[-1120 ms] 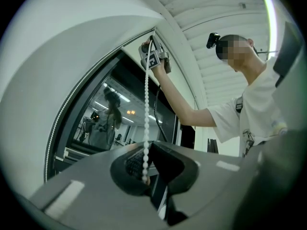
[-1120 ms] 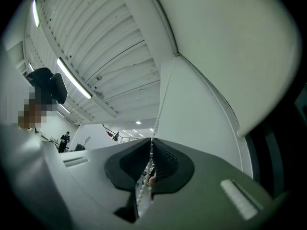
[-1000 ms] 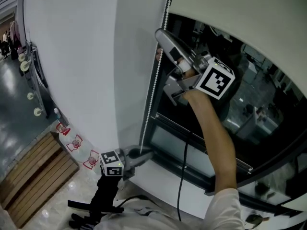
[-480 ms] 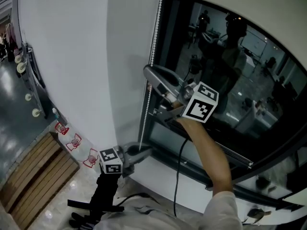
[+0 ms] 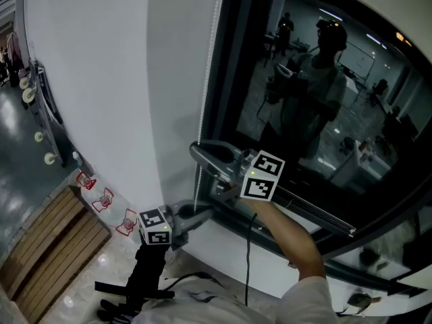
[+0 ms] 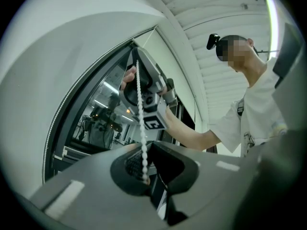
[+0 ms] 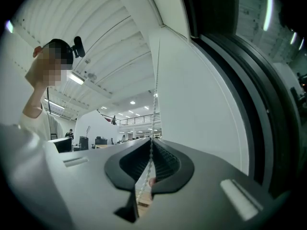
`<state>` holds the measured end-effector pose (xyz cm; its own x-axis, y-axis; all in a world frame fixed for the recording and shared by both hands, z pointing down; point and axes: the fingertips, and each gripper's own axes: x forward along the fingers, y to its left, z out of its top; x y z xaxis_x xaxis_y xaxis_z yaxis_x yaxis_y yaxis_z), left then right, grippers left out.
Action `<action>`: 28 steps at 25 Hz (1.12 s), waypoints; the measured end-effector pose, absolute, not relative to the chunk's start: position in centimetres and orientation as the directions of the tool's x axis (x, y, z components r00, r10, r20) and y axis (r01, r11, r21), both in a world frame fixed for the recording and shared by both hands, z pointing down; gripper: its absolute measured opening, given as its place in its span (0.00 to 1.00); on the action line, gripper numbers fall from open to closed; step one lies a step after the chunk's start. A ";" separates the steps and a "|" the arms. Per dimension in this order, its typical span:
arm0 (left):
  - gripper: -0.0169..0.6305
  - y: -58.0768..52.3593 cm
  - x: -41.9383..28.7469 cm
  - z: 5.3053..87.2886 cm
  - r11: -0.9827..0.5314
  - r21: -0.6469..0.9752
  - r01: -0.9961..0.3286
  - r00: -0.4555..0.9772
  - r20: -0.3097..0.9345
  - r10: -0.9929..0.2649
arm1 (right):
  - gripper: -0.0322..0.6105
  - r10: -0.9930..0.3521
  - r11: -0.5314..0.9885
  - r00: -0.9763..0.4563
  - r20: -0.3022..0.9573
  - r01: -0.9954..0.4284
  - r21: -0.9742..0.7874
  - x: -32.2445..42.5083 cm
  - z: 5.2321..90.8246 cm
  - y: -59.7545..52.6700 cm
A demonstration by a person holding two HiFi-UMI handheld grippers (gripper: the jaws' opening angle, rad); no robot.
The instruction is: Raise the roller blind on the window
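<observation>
Both grippers grip the bead chain [image 5: 208,79] that hangs down the left edge of the window [image 5: 317,113]. The right gripper [image 5: 199,152] has its jaws pinched narrow on the chain at about mid-height of the frame. Its own view shows the beads [image 7: 151,159] running straight between the ribbed pads. Just below it, near the sill [image 5: 223,252], the left gripper [image 5: 202,216] is clamped tight on the same chain, and the beads [image 6: 143,155] disappear into its closed jaws.

The blind [image 5: 378,5] shows only as a pale band across the top right corner of the head view. Almost all of the dark glass beneath it lies bare and reflects the person and a lit office behind.

The job looks largely done, since most of the pane in view is uncovered. How much fabric remains above the frame cannot be told. What seems left is a few more hand-over-hand pulls, with the low right gripper near the end of its stroke and a fresh grip needed higher up.
</observation>
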<state>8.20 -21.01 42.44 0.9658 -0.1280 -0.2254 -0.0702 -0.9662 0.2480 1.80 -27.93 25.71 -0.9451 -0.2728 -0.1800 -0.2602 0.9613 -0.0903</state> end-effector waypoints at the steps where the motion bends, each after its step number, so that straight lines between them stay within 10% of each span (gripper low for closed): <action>1: 0.03 -21.0 8.2 42.5 -0.966 0.249 -0.072 0.966 -0.225 -0.130 | 0.07 -0.274 0.960 -0.948 -0.161 -0.260 -0.101 1.7 26.9 -27.8; 14: 0.03 -21.0 8.2 42.4 -0.965 0.252 -0.072 0.967 -0.221 -0.129 | 0.11 -0.265 0.954 -0.954 -0.138 -0.238 -0.185 2.8 30.6 -27.4; 28: 0.03 -21.1 8.0 42.5 -0.964 0.254 -0.081 0.966 -0.218 -0.138 | 0.19 -0.193 0.975 -0.942 -0.274 -0.216 0.055 2.0 14.7 -29.2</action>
<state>8.04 -21.12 42.54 0.9660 -0.1385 -0.2183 -0.0807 -0.9638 0.2543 2.00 -29.17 14.74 -0.9423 -0.1932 -0.2735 -0.2159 0.9749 0.0552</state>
